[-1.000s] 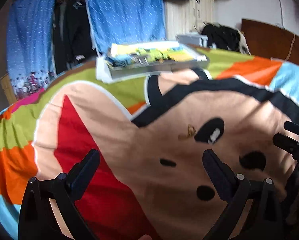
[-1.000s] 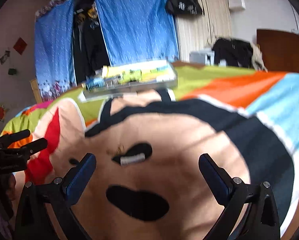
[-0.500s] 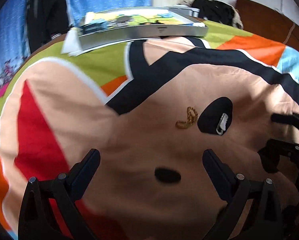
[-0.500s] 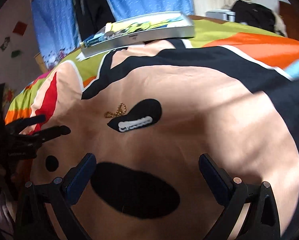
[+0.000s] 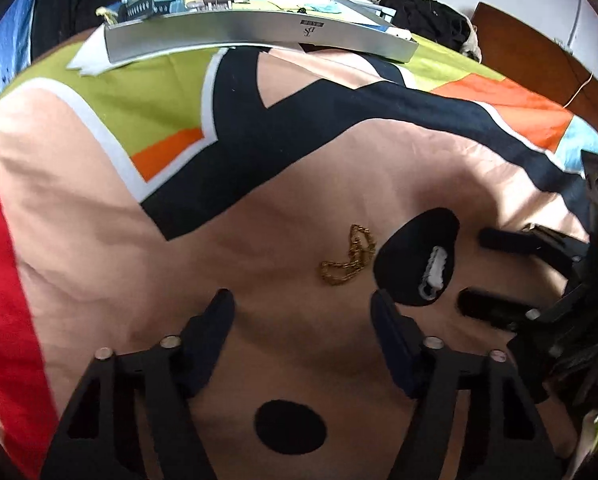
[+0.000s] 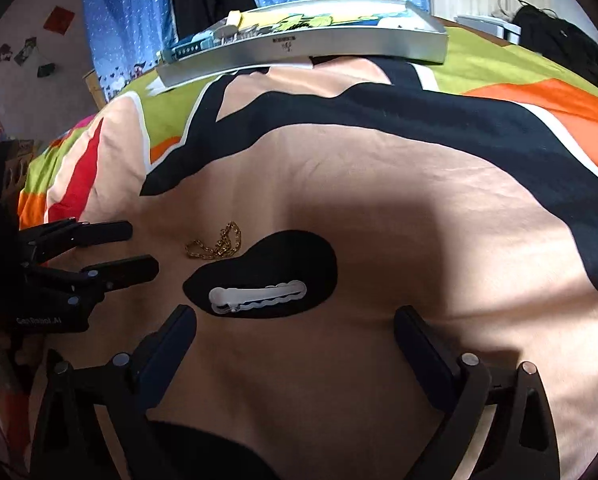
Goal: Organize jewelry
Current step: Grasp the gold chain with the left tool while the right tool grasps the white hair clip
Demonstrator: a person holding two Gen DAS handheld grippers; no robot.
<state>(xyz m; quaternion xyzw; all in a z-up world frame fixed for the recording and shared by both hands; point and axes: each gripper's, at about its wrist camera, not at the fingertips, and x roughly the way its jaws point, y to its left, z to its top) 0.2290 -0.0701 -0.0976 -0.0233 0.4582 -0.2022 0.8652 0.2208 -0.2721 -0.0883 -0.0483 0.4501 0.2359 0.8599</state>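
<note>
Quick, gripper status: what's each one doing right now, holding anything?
Left gripper: fingers closing, nothing between them; gold chain lies just ahead on the bedspread.
Right gripper: open, empty; white hair clip lies just ahead.

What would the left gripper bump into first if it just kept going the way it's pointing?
Probably the gold chain. The left gripper, its jaws closing with nothing between them, aims down at the bedspread with the chain just ahead. Depth is unclear, so it may meet bare cloth first.
</note>
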